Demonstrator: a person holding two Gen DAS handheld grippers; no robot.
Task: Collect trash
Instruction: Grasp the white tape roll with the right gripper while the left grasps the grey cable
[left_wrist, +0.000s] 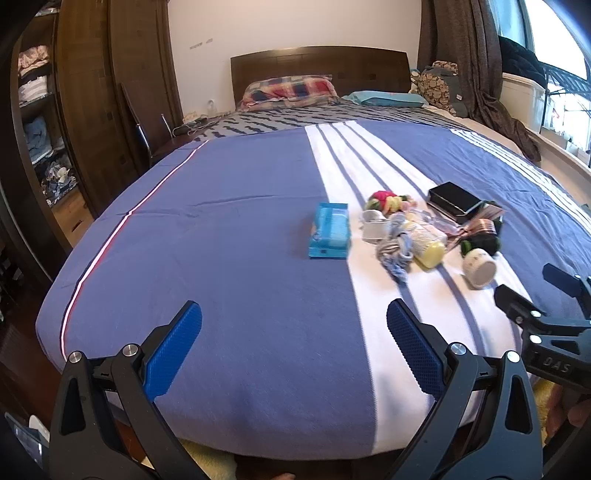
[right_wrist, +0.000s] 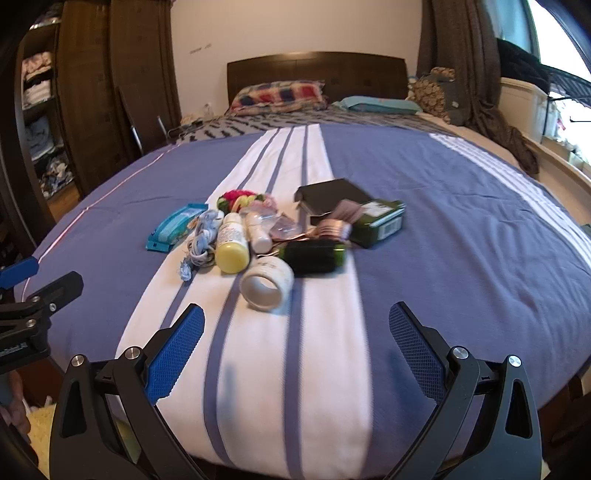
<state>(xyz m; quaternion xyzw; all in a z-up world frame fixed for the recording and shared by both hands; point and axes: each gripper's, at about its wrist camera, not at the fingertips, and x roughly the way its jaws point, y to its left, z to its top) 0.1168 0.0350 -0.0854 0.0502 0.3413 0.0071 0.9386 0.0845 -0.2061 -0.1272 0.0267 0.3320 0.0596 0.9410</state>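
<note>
Blue ribbed pads line both grippers, and each pair of fingers stands wide apart with nothing between: the left gripper (left_wrist: 294, 347) hangs over the foot of the bed (left_wrist: 229, 258), the right gripper (right_wrist: 296, 347) over its white stripe. Up the bed from the right gripper lies the pile of trash on the blue-and-white blanket. Nearest is a white cup (right_wrist: 266, 287) on its side, open mouth toward the camera; behind it are a yellow-bottomed bottle (right_wrist: 232, 243), a dark green bottle (right_wrist: 314, 255), a tangle of pale blue cord (right_wrist: 202, 240) and a flat turquoise packet (right_wrist: 176, 227). Only the right view shows a green box (right_wrist: 376, 221) plainly; in the left view it is mostly hidden behind a black case (left_wrist: 456, 201). Motion blur smears the crinkly clear wrappers beyond telling.
</note>
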